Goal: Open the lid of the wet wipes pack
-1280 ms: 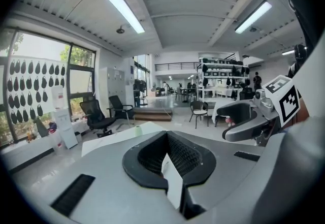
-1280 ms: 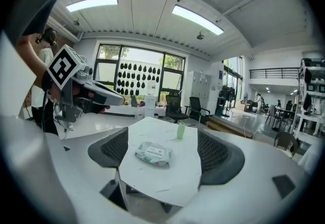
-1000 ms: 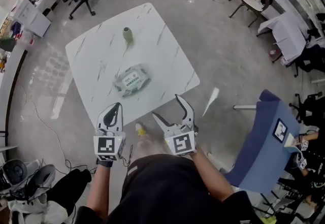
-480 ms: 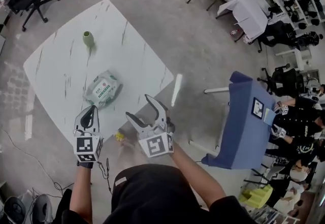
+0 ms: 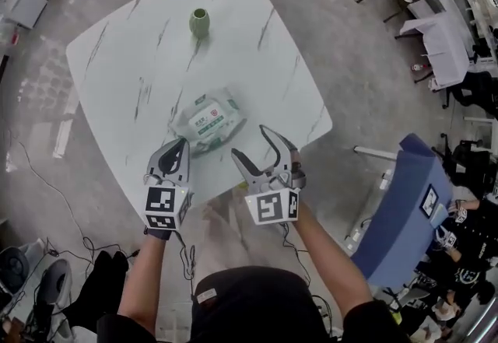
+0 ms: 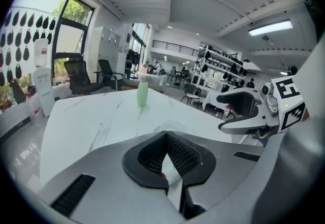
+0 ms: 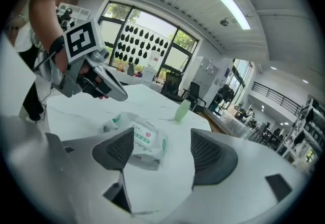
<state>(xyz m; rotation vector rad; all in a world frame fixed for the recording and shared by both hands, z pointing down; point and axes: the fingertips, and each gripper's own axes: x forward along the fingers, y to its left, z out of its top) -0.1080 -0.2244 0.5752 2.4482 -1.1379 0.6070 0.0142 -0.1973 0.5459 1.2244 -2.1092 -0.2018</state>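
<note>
Wet wipes pack (image 5: 206, 122) lies flat near the middle of the white veined table (image 5: 117, 61), and neither of your grippers touches it.
Your left gripper (image 5: 180, 145) hangs over the near part of the table, jaws together with nothing in them. Your right gripper (image 5: 253, 145), just beside it, has its jaws wide apart and closing, the pack ahead of them and clear of both pads. A green vase (image 5: 199, 22) stands well beyond the pack.

The left tongs (image 5: 180, 147) are shut, the right tongs (image 5: 250, 143) gape empty while closing, both angled downward.
</note>
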